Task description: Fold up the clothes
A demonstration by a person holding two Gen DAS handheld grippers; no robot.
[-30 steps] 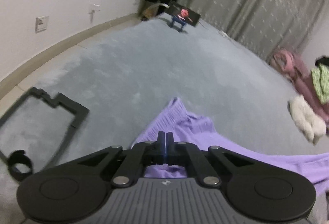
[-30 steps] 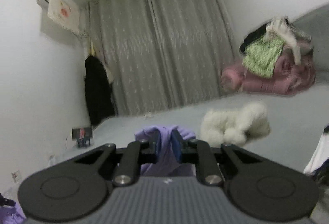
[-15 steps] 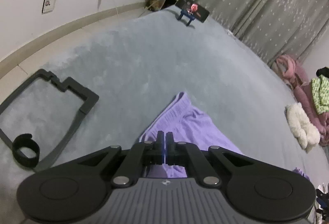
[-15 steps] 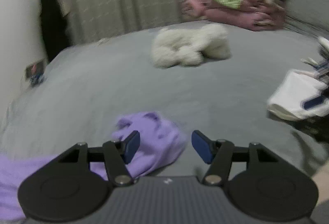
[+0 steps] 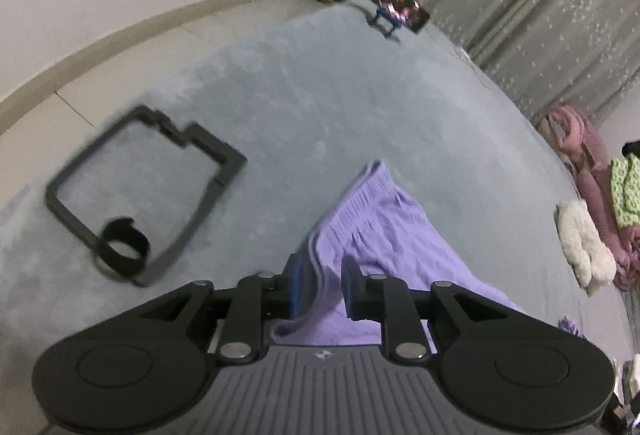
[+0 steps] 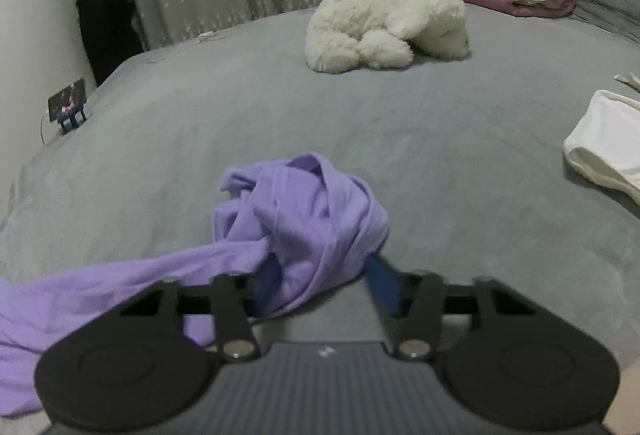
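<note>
Left wrist view shows my left gripper (image 5: 320, 279) with its jaws parted a little, astride the waistband edge of the purple garment (image 5: 384, 235), not pinching it. On my right gripper (image 6: 326, 279) the jaws stand wide, the garment's bunched end (image 6: 304, 219) lying loose between them on the grey bed (image 6: 440, 139). A black frame (image 5: 144, 191) lies to the left; a white plush toy (image 6: 384, 31) sits far across the bed.

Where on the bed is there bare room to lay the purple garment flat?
Bare grey bedspread lies between the purple garment and the white plush toy, and left toward the phone stand. It is crowded by the white clothing at right and the black frame.
</note>
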